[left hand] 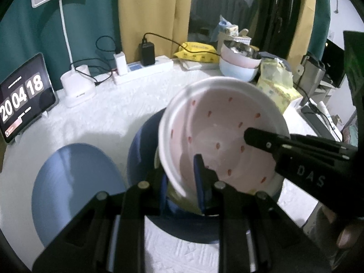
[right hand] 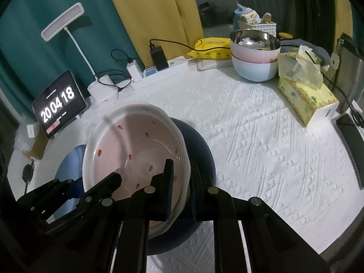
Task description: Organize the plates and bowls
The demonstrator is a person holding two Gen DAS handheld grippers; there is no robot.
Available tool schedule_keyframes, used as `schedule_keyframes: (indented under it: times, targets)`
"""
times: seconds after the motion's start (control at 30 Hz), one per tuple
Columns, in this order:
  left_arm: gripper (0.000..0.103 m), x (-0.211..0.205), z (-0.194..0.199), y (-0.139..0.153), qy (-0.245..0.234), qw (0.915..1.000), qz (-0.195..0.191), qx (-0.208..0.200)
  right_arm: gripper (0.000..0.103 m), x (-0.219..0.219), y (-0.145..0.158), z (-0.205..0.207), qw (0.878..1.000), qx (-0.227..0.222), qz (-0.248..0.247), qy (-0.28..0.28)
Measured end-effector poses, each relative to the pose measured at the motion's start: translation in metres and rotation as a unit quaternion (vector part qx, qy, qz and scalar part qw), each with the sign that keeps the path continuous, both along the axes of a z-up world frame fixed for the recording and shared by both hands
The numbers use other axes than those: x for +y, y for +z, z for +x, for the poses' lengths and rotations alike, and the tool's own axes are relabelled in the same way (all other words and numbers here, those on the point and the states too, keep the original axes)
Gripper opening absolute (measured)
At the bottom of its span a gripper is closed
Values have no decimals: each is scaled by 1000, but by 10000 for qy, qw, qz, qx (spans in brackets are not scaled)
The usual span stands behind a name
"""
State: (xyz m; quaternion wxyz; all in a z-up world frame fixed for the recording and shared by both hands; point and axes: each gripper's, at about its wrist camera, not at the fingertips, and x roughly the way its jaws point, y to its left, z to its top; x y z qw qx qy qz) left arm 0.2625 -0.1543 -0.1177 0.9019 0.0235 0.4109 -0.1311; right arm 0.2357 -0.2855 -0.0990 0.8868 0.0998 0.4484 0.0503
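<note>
Closest in, both grippers pinch the near rim of the same pink bowl (right hand: 136,150), white outside and dotted with red. The left gripper (left hand: 182,182) is clamped on the rim, one finger inside and one outside, and the right gripper (right hand: 180,188) grips the rim further round in the same way. Two grips on one rim look chosen to keep the bowl, which is tilted, from swinging.

Going left to right: a tablet (right hand: 59,104) showing a clock leans at the far left beside a white desk lamp (right hand: 102,91). A light blue plate (left hand: 75,191) lies flat on the white cloth (right hand: 261,147). Just beside it a dark blue plate (right hand: 200,145) sits under the held bowl, with something yellowish on it that I cannot identify. My guess is the bowl is headed down onto that plate. Further right at the back, stacked bowls (right hand: 254,54) stand nested, steel uppermost, with a tissue box (right hand: 307,97) beside them.
</note>
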Motion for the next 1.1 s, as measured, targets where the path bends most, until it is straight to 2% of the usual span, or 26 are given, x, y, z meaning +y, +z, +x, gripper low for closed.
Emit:
schedule_keyframes:
  times: [0.23, 0.43, 0.7, 0.87, 0.9, 0.97, 1.1]
  targets:
    - [24, 0, 2, -8, 6, 9999, 34, 164, 14, 1, -3, 0, 9999, 13, -120, 0]
    - [25, 3, 3, -6, 37, 9999, -47, 141, 15, 10, -7, 1, 9987, 20, -511, 40]
    - [28, 7, 0, -3, 144, 9999, 51, 80, 15, 9, -9, 1, 9987, 39, -499, 36]
    - [28, 14, -1, 2, 92, 10000, -21, 19, 16, 9, -8, 3, 9989, 68, -468, 65]
    - [28, 15, -2, 4, 80, 10000, -29, -11, 17, 8, -7, 3, 9990, 86, -436, 68]
    - [28, 17, -3, 9, 80, 9999, -35, -59, 25, 5, -2, 2, 9992, 10, -403, 39]
    - [28, 23, -6, 19, 128, 9997, -87, -178, 30, -1, 13, -1, 9991, -157, -387, -20]
